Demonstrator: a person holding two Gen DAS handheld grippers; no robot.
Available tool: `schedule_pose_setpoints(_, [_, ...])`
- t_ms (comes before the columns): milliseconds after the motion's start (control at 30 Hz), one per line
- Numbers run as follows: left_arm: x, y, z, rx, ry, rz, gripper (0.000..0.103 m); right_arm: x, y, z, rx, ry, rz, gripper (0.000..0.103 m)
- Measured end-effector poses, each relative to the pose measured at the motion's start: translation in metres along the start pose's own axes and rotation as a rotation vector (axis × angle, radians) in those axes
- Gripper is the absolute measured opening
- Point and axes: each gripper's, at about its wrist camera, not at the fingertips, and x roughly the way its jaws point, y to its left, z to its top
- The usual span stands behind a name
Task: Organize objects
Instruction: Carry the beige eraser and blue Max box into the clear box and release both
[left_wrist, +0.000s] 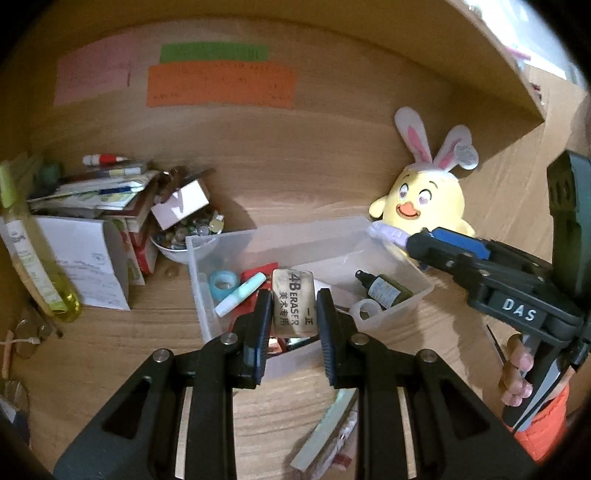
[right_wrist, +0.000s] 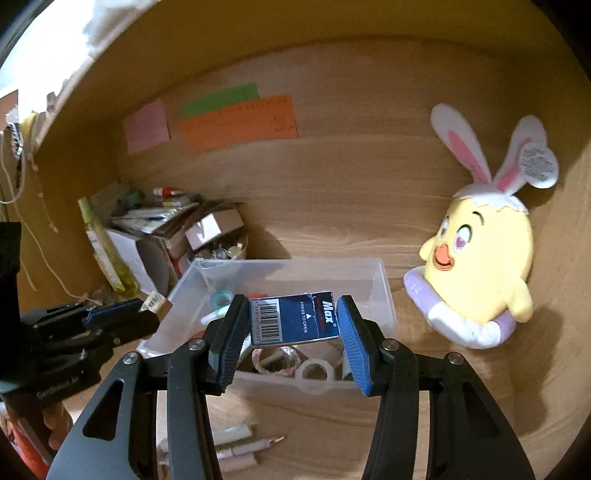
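Tongs first: my left tongs (left_wrist: 293, 325) clamp an eraser (left_wrist: 294, 302), my right tongs (right_wrist: 293, 332) clamp a blue box (right_wrist: 295, 319), both held above the clear bin (left_wrist: 221, 243) on the bench (left_wrist: 147, 332). Beyond the bin I see a plush chick (right_wrist: 484, 273) and a heap of clutter (left_wrist: 110, 206) against the back wall.

A yellow chick plush (right_wrist: 480, 266) with bunny ears leaned on the wooden back wall (right_wrist: 332, 177), which bore pink (right_wrist: 146, 125), green (right_wrist: 219, 99) and orange notes (right_wrist: 240, 123).

Left gripper (left_wrist: 293, 314) angled down, jaws clamped on load; right gripper (right_wrist: 293, 325) angled down, jaws likewise clamped.
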Motion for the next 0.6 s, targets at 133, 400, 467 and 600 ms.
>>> schedule_pose_setpoints(133, [0.026,0.003,0.003,-0.007,0.058,-0.001,0.024,0.033,0.000,0.000,-0.012,0.074,-0.014,0.046])
schedule_pose_setpoints(400, [0.063,0.006,-0.001,-0.014,0.142,0.009,0.023,0.089,-0.006,-0.014,-0.014,0.210,-0.043,0.046])
schedule_pose_setpoints(467, [0.065,0.007,-0.002,-0.019,0.150,0.006,0.023,0.097,-0.007,-0.017,-0.020,0.233,-0.050,0.046])
schedule_pose_setpoints(600, [0.061,0.008,-0.004,-0.024,0.149,-0.011,0.023,0.106,-0.006,-0.021,-0.030,0.265,-0.053,0.046])
